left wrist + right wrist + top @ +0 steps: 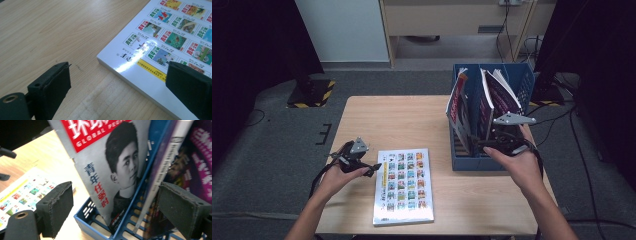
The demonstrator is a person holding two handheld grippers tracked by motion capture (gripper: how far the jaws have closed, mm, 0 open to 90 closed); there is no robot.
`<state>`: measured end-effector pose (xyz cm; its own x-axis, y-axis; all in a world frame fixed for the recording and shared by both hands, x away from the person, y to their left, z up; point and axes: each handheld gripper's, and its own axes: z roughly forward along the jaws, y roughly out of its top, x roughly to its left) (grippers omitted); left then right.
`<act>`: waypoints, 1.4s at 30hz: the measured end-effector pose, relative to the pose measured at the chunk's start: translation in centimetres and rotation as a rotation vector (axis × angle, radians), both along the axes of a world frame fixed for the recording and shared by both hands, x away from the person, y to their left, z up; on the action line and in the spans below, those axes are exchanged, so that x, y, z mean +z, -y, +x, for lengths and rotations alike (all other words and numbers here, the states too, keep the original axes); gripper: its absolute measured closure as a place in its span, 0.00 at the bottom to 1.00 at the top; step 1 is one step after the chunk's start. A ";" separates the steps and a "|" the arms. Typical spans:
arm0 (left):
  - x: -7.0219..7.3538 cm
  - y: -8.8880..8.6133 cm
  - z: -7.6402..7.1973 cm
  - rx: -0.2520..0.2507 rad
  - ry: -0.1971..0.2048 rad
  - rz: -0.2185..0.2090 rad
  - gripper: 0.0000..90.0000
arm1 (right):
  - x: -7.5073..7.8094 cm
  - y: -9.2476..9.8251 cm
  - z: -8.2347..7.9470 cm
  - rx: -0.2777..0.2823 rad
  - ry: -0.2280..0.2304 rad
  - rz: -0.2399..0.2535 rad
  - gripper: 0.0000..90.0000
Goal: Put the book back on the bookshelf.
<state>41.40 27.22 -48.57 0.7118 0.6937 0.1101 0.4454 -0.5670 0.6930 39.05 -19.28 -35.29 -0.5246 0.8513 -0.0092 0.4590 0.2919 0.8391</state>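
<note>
A white book (404,185) with a grid of small colour pictures lies flat on the wooden table (402,120). My left gripper (371,167) is at its left edge and open. In the left gripper view the book's corner (130,57) lies between the spread jaws of my left gripper (117,92), untouched. My right gripper (487,142) is open at the front of a blue file rack (477,162). A red-titled magazine (112,170) stands in the rack between the jaws of my right gripper (117,210), beside a purple magazine (197,157).
The rack (87,220) stands on the table's right side and holds three upright magazines, among them the red-titled one (458,107) and the purple one (502,95). Bare tabletop lies behind the book. Cables and a cabinet (452,20) are on the floor beyond.
</note>
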 end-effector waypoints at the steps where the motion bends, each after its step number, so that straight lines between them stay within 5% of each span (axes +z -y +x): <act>1: 0.0 0.0 0.0 0.000 0.001 -0.001 0.06 | -0.1 -0.2 -0.1 0.004 -0.001 -0.001 0.15; 42: -1.1 1.2 0.4 -0.019 -0.022 0.012 0.07 | -7.2 -7.7 -1.2 0.180 -0.127 -0.016 0.19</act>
